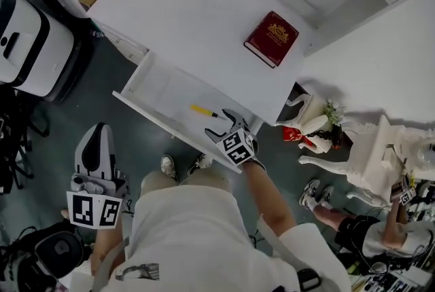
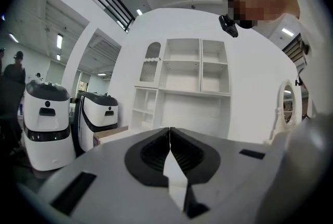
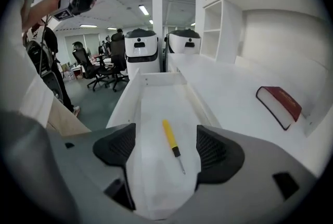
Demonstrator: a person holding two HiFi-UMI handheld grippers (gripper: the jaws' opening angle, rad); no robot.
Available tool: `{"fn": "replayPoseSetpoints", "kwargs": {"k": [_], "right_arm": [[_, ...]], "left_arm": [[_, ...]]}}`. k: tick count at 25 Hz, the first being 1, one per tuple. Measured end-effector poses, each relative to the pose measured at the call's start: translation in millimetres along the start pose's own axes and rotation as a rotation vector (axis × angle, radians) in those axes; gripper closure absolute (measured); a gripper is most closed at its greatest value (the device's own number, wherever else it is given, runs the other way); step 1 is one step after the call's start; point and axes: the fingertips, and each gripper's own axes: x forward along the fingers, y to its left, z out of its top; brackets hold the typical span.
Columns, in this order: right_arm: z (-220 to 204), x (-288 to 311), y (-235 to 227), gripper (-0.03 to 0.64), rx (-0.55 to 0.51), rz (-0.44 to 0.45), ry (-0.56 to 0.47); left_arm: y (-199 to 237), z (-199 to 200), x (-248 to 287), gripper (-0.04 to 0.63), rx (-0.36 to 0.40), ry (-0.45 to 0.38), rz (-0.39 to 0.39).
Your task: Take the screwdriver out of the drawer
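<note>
Our right tongs (image 3: 164, 149) stand wide apart and grip nothing. Our left tongs (image 2: 169, 140) are pressed together with nothing between them, held low at our left side over the floor (their own view looks up at a white shelf unit (image 2: 182, 82)).

We see the white table (image 1: 204, 19) filling the upper middle of the head view. Its drawer (image 1: 139, 95) is pulled out toward us and stands open. The right tongs hang over the drawer's right end and look along its length. The left tongs are well apart from it.

We find a dark red book (image 1: 271, 38) with gold print lying flat on the table top, back from the drawer and touching nothing else.

Inside the drawer, on its white bottom, lies the screwdriver (image 3: 171, 140), roughly along the drawer's length. Its yellow handle points away from the right tongs and its thin metal tip toward them. In the right gripper view it shows in the gap between the two open sides, and we see it touching neither
</note>
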Motion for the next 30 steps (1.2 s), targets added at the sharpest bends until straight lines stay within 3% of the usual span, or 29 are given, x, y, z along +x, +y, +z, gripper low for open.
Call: {"fn": "replayPoseSetpoints", "kwargs": {"k": [7,14,23,30], "right_arm": [[-19,65,4,0.281,-0.107,0.103,0.132],[-30,103,5,0.339,-0.187,0.148,0.238],[-45,130,7,0.388,-0.255,0.186,0.342],[-50,131,10,0.439,-0.177,0.197,0.343]], "left_arm": [[24,-4,-33,0.578,0.011,0.032,0.132],[49,-5,-69,0.578,0.009,0.043,0.242],[55,-16,-73,0.578,-0.010,0.068,0.262],[63,-19,-72,0.578,-0.016,0.081,0.258]]}}
